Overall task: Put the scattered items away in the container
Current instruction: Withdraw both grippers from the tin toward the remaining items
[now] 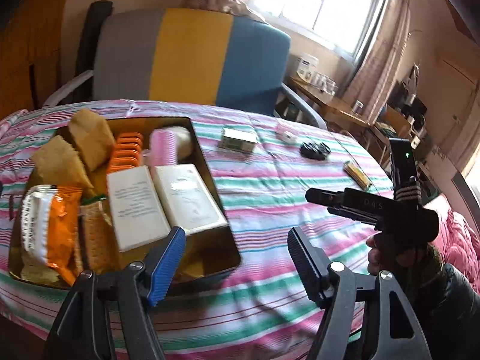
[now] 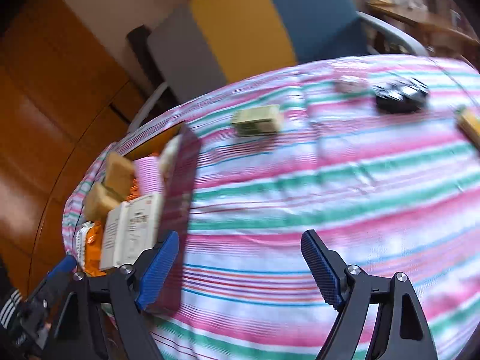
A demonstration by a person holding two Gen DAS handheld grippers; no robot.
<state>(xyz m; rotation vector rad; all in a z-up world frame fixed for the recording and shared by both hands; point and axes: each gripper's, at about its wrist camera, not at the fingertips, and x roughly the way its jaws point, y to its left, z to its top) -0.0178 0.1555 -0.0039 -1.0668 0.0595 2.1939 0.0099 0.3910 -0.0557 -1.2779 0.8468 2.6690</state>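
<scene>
left gripper: standing open, holding nothing, hovering at the tin's near corner | gold tin: sitting on striped tabletop, holding two white boxes, snack packets | small green box, black object: lying beyond on cloth

Left tool: black angular arms, silver round screw heads at the pivots; one ribbed pad is blue, the other reads black. Right tool: same black frame and silver screws, both ribbed pads blue. Seen from the left camera, the right unit's body is a black boxy block with faint embossed lettering, a small green LED on an upright black part and a black-and-white striped band. Hand on its grip comes out of a dark puffy sleeve.
</scene>
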